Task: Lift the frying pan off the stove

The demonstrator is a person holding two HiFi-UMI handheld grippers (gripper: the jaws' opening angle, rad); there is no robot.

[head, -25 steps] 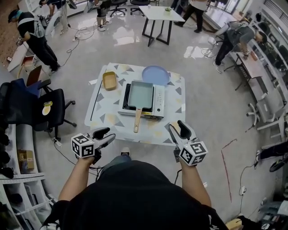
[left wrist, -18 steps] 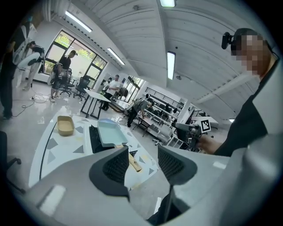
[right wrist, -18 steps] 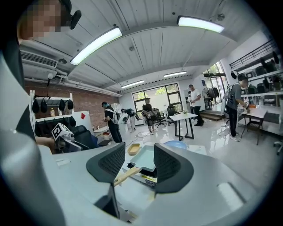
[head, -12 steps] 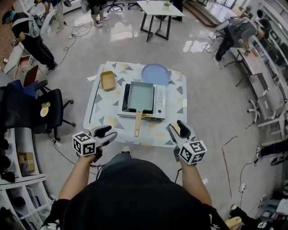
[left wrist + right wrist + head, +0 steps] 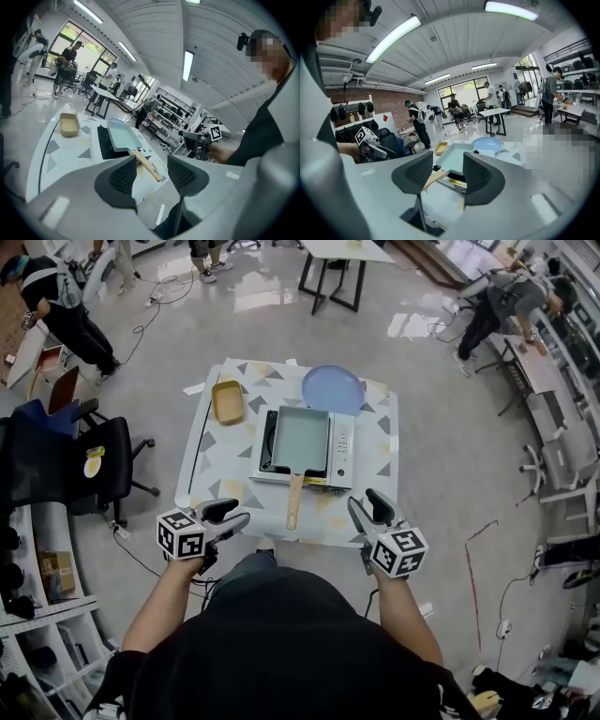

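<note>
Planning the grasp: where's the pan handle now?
Head view: wooden handle juts from the frying pan, past the stove, toward the near edge of the table.

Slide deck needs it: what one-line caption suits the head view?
Open left gripper and open right gripper hover near the table; frying pan rests on the stove, handle facing them.

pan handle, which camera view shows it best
The head view: the whole wooden handle shows from above, unobstructed, end to end. The left gripper view shows it foreshortened beyond the jaws; the right gripper view shows only a piece, partly behind one jaw.
</note>
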